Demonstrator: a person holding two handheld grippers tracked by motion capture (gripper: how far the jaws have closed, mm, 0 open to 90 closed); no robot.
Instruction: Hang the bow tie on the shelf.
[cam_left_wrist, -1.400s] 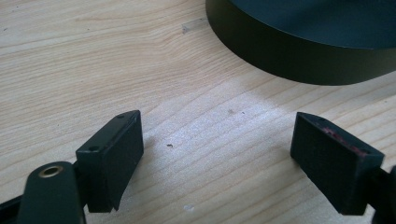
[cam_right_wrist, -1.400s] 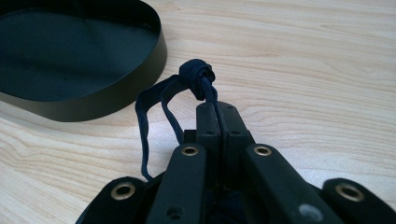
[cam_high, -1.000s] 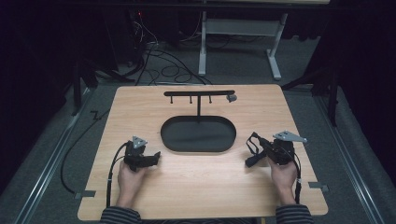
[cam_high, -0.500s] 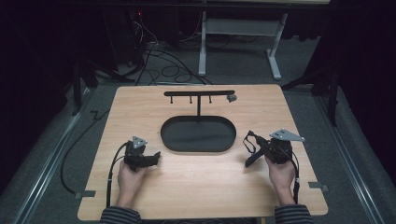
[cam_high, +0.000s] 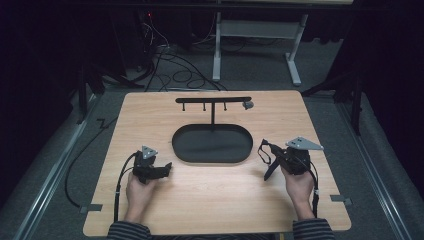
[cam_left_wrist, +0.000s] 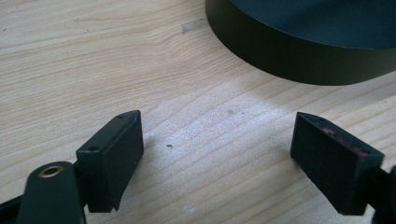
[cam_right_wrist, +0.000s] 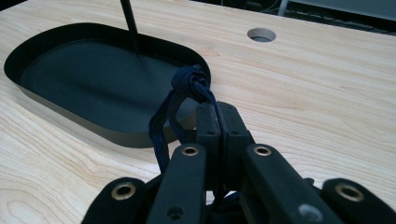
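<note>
Pinching a dark blue knotted cord (cam_right_wrist: 189, 88) in the tightly closed right gripper (cam_right_wrist: 217, 116) beside the black oval tray (cam_high: 180, 150), left gripper (cam_left_wrist: 217, 154) wide and empty; risking slip or snag short of the stand's hooks (cam_high: 204, 106).

Left gripper (cam_high: 165, 169) jaws apart, right gripper (cam_high: 264, 161) jaws clamped.
</note>
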